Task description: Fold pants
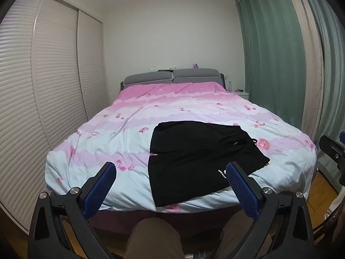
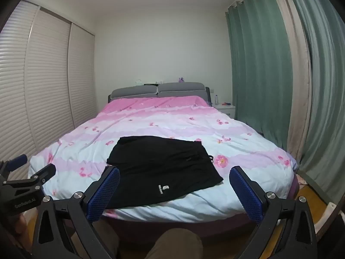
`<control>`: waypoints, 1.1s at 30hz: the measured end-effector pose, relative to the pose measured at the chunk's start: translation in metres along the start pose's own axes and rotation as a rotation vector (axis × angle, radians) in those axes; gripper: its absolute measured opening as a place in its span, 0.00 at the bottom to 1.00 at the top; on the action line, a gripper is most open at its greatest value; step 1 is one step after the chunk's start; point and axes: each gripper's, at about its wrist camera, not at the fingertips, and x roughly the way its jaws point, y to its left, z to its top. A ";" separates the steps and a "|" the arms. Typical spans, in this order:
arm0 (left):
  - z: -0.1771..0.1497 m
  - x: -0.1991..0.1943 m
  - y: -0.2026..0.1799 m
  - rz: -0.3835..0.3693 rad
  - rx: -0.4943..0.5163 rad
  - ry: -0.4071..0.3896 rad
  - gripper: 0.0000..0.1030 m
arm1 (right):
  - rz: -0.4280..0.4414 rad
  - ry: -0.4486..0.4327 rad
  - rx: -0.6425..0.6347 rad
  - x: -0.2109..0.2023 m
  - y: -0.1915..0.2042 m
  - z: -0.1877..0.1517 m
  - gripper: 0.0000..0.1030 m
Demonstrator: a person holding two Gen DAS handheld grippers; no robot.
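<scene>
Black pants [image 1: 200, 161] lying flat at the bed's [image 1: 90, 151] foot end, beyond both tongs. Left tongs [image 1: 171, 172] and right tongs [image 2: 174, 177] hovering short of the bed, spread wide, gripping nothing.

Black-armed grippers [image 1: 170, 170] — blue mesh pads [image 2: 103, 192], silver screws

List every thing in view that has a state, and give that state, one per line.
Black pants: lying flat on the bed, ungripped, not neatly folded.
Left hand-held gripper: open, holding nothing, short of the bed.
Right hand-held gripper: open, holding nothing.
Duvet: spread over the bed, lightly creased.
Green curtains: drawn shut.
Wardrobe doors: closed.
</scene>
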 end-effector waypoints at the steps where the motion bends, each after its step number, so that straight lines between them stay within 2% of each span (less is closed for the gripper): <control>1: 0.000 -0.001 0.000 0.004 0.002 -0.005 1.00 | 0.001 -0.002 0.000 0.000 0.000 0.000 1.00; 13: -0.007 -0.006 -0.008 -0.004 0.021 -0.003 1.00 | 0.005 -0.002 0.005 0.000 -0.003 -0.002 1.00; 15: -0.005 0.004 -0.006 -0.002 0.019 0.005 1.00 | 0.004 -0.004 0.005 -0.001 -0.003 0.000 1.00; 33: -0.003 0.000 -0.001 -0.005 0.025 0.000 1.00 | -0.008 -0.014 0.005 -0.003 -0.010 0.003 1.00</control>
